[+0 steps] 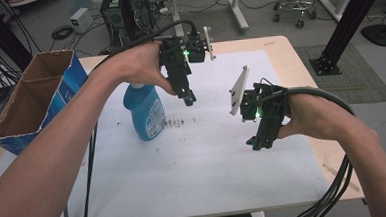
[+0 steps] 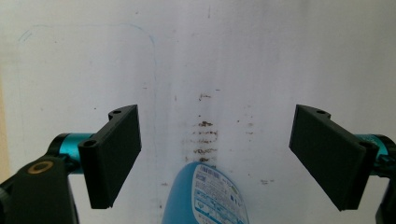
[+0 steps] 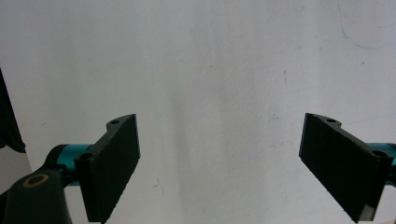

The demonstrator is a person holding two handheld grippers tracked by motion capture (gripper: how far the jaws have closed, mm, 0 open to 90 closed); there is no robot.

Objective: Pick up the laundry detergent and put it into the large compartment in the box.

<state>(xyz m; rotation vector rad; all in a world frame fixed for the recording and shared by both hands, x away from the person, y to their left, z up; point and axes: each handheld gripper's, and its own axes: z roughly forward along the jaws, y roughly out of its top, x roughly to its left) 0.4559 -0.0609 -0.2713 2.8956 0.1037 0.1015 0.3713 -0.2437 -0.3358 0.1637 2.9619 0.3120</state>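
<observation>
Bottle (image 1: 145, 112) of blue cleaner was what we were working towards: in the high view it stood upright on the white sheet (image 1: 199, 173) at the left of the table, with the open cardboard box (image 1: 35, 96) well apart at the far left. Our left gripper (image 1: 188, 99) hung above and just to the right of the bottle, pointing down, touching nothing. Our right gripper (image 1: 255, 144) hovered over bare sheet well to the right.

From the left gripper view we saw the jaws spread wide with nothing between the pads (image 2: 116, 154); the bottle's body and label (image 2: 210, 196) rose at the bottom edge, roughly centred in the gap, and a patch of dark smudges (image 2: 203, 137) lay on the sheet beyond it. We judged the step to be the approach for a grasp. To do it well we would have kept the bottle centred between the jaws, come down until the pads stood level with the narrower part of the body, and closed squarely so the smooth plastic did not twist or tip.

From the right gripper view our jaws stood equally wide apart over plain white sheet, pads (image 3: 114, 163) empty; we judged it best kept clear of the left hand's path.
</observation>
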